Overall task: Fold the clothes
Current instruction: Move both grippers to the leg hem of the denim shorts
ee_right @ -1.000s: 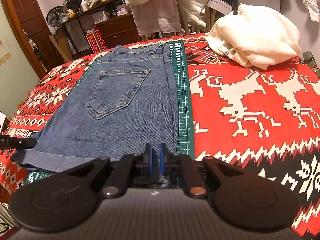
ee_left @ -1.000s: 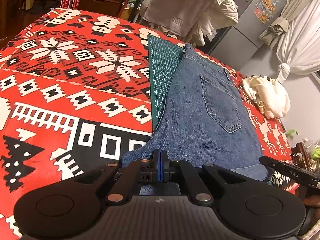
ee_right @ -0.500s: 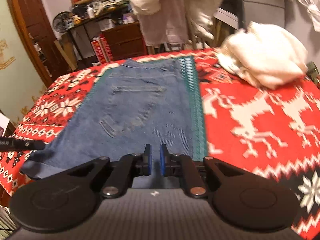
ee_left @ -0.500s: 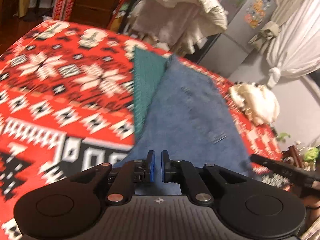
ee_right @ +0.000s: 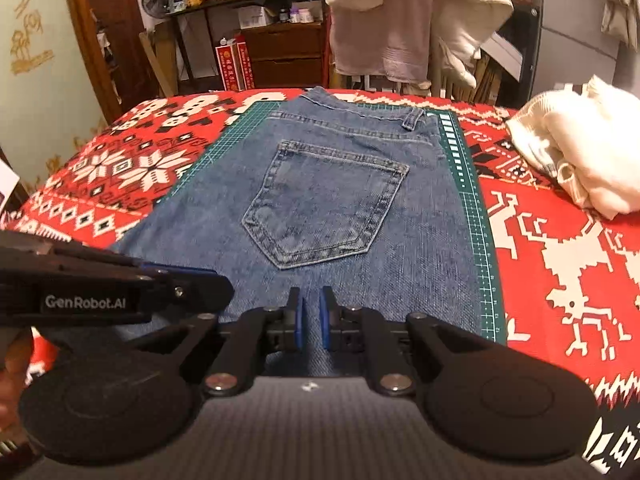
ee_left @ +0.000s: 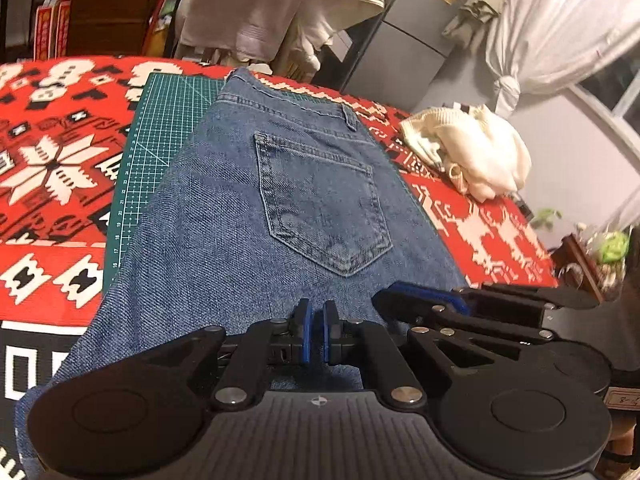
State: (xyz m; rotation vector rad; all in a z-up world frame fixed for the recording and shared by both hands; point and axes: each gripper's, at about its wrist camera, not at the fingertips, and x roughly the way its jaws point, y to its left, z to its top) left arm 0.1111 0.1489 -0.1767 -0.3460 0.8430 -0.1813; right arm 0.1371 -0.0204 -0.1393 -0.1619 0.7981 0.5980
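The denim shorts (ee_left: 280,208) are seen laid flat, back pocket up, straight ahead of both sets of jaws, with the waistband at the far end and the rolled hem at the near end, beneath the jaws. The long axis is thus run directly away from the jaws, along the green cutting mat (ee_right: 472,208) on which the shorts are spread over the red patterned blanket (ee_right: 560,264).

The left gripper (ee_left: 315,336) is held over the near hem, its jaws parted by a narrow gap with nothing pinched between them. The right gripper (ee_right: 311,320) is held likewise, jaws slightly apart and released, no denim caught. The two are found close side by side at the near hem, each visible in the other's view, so neither is clearly nearer.

The shorts appear already doubled leg over leg, one pocket showing. Whether a further fold, hem towards waistband, is still wanted cannot be settled here.

No containers are seen. A cream knitted garment (ee_right: 580,156) is left bunched well to the right of the jaws, apart from the mat.
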